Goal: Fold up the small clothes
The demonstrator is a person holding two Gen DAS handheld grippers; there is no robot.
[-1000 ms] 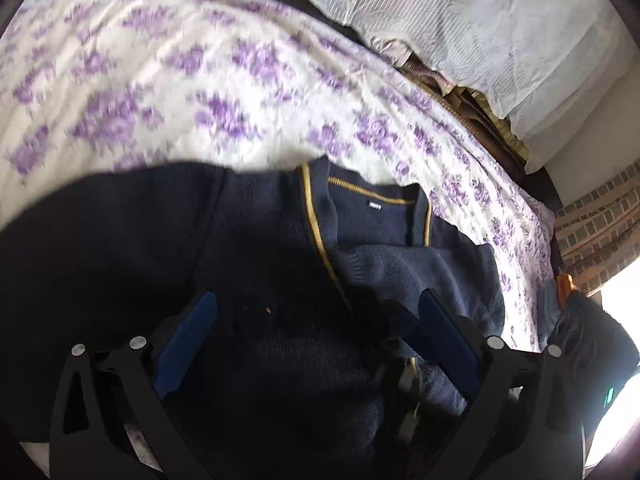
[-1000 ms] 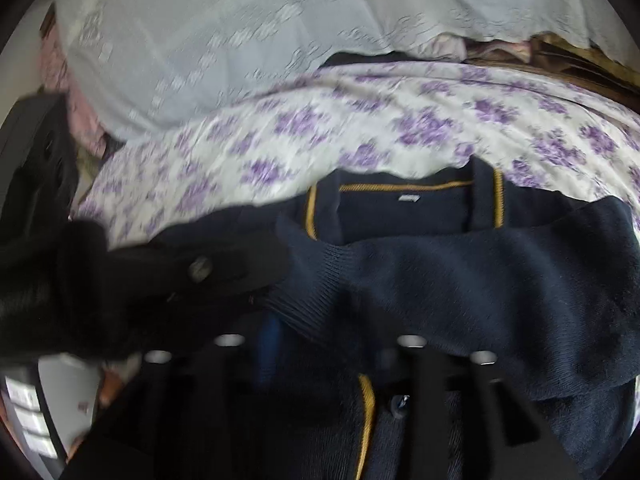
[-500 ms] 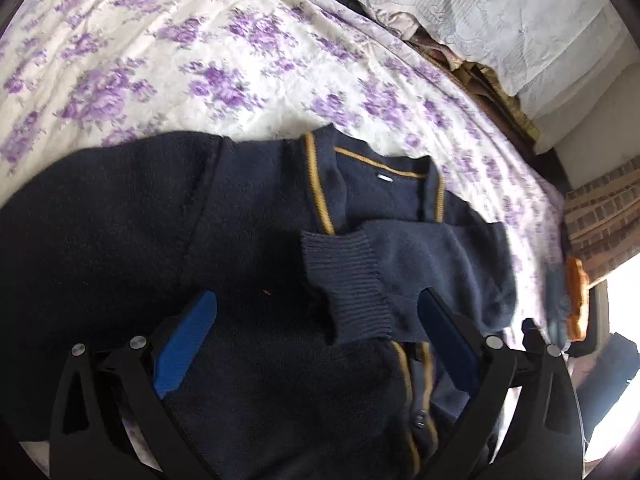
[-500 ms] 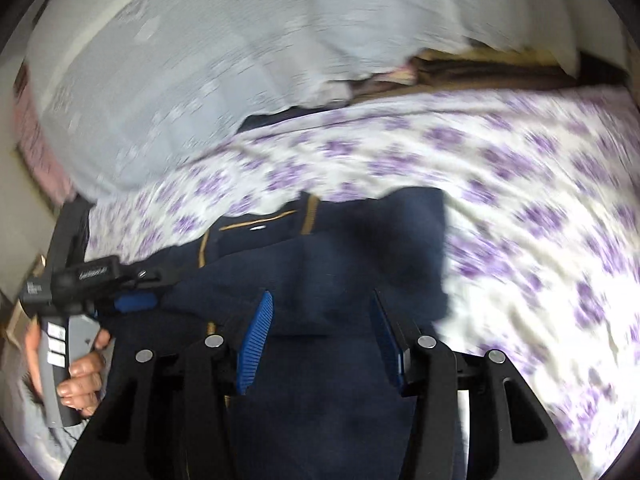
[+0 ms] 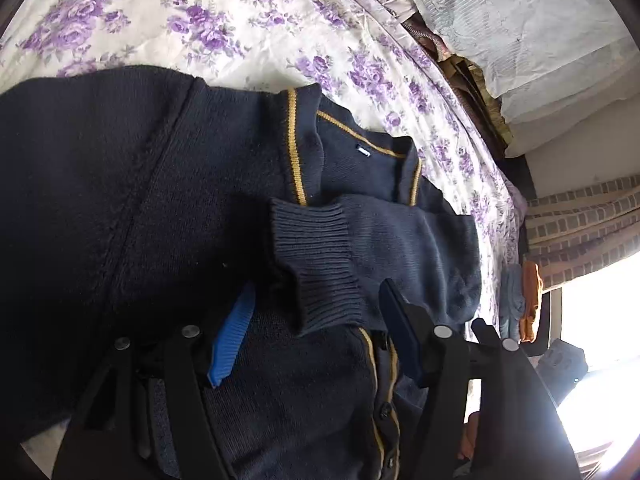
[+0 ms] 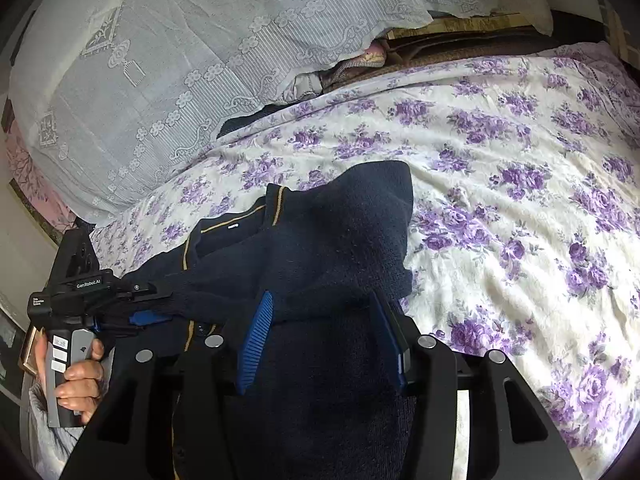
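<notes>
Navy knit: the cardigan [image 5: 168, 208] is dark blue wool with mustard piping along the collar and button placket; it lies spread flat on the floral bedsheet [image 5: 248, 36].
Long axis: collar to hem runs from the far side of the bed toward the cameras; the neck, with its small white label, points away, toward the lace-covered pillows [image 6: 168, 60].
Sleeve: one sleeve [image 5: 384, 248] is folded across the chest, lying crosswise to the body's length, its ribbed cuff [image 5: 320, 260] resting on the placket just below the collar.
Other shoulder: in the right wrist view the opposite shoulder end [image 6: 372, 216] is bunched up and stands a little off the sheet.
Left gripper [image 5: 316, 336]: jaws parted, blue pads either side of the cuff, hovering just over it; whether a pad touches the knit I cannot tell.
Right gripper [image 6: 324, 340]: jaws spread wide above the lower body of the cardigan, nothing pinched between them.
Bedsheet: cream with purple flowers, wrinkled, bare beside the garment.
</notes>
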